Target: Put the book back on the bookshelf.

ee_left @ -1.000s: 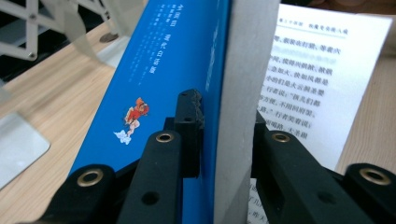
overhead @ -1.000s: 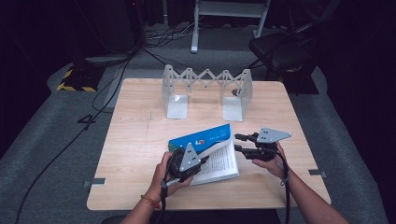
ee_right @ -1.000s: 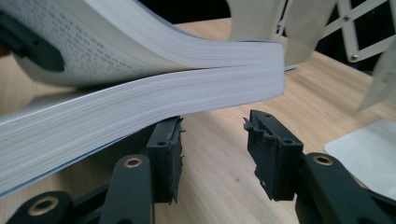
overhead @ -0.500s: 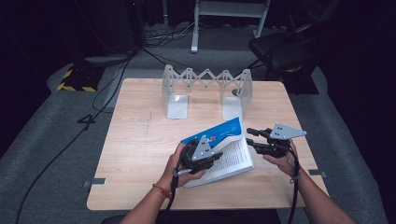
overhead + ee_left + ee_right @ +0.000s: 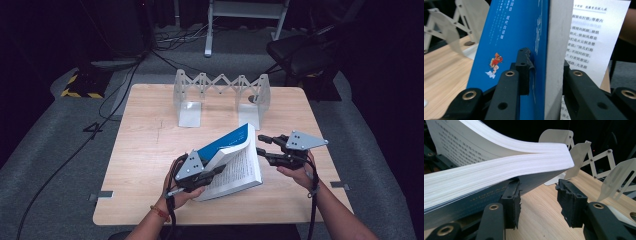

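— On the table, what's biggest?

— Behind everything, a folding metal rack stands at the far edge, its plates upright. Nearer the person, a book with a blue cover is tilted up off the wood, its far end raised and its near end low by the left hand. Pages fan open on its right side, printed text showing.

— Who has hold of it?

— The left gripper. From its own camera you see the jaws closed tight across a thick block of pages and the blue cover, one pad flat on the cover, the other behind the page block. That grip carries the book.

— And the right gripper?

— It sits just beside the book's right edge. Its jaws have just been opening; they stand partly apart. From its own camera, the left pad lies right under the book's lower cover, the other pad stands free over bare wood. Nothing is pinched between them, so it holds nothing.
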`<state>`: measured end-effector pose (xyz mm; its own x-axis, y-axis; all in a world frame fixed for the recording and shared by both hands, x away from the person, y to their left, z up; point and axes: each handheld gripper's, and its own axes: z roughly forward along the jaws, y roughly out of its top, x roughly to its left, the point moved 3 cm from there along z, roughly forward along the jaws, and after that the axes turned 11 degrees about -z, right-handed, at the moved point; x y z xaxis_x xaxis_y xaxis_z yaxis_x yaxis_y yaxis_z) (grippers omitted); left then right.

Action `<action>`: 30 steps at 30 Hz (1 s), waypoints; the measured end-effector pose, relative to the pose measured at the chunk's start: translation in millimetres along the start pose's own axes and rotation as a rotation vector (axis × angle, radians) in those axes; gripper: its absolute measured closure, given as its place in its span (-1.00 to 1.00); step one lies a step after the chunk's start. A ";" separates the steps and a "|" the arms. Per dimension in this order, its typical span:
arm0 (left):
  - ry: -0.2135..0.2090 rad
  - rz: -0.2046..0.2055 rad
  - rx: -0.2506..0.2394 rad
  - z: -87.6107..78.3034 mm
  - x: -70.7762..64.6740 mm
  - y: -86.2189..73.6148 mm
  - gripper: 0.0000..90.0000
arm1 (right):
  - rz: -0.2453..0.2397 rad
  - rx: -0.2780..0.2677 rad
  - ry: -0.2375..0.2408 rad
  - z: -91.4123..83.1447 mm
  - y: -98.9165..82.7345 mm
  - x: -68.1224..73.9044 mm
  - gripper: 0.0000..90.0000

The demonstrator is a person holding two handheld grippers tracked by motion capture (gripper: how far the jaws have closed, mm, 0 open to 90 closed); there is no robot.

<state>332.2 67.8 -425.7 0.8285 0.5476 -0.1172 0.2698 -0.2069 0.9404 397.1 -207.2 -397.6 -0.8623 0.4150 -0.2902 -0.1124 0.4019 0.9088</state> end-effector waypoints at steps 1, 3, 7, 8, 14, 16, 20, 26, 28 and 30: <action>0.005 0.002 -0.001 -1.2 -0.1 -0.4 0.63 | -0.007 0.001 -0.005 1.1 2.5 0.9 0.19; 0.008 -0.008 -0.010 -4.2 0.9 -2.2 0.62 | -0.018 0.004 -0.003 2.5 6.3 1.9 0.19; 0.057 0.025 -0.008 -10.1 -1.1 -5.2 0.54 | -0.030 -0.008 -0.002 6.1 15.0 6.2 0.19; 0.077 0.040 -0.006 -11.0 -2.4 -6.4 0.50 | -0.036 -0.013 0.001 7.0 16.8 6.8 0.19; 0.140 0.054 0.062 -12.8 0.2 -23.7 0.34 | -0.045 -0.026 0.017 12.9 26.8 11.8 0.15; 0.136 0.038 0.062 -14.1 4.1 -26.1 0.43 | -0.055 -0.024 0.020 13.7 29.3 13.4 0.14; 0.105 0.007 0.058 -13.6 8.5 -23.5 0.62 | -0.058 -0.022 0.023 13.0 29.2 14.7 0.13; 0.057 -0.006 0.052 -3.3 10.1 -19.3 0.63 | -0.068 -0.014 -0.004 7.8 22.9 11.7 0.13; 0.039 -0.002 0.055 3.4 9.4 -16.0 0.63 | -0.083 -0.008 -0.029 3.1 21.2 8.1 0.13; 0.022 -0.001 0.053 10.4 9.0 -12.6 0.63 | -0.078 -0.017 -0.037 -1.6 20.3 4.2 0.13</action>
<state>341.4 66.9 -441.9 0.8178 0.5649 -0.1103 0.2964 -0.2491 0.9220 390.3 -198.6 -379.9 -0.8317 0.4129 -0.3713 -0.1876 0.4204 0.8877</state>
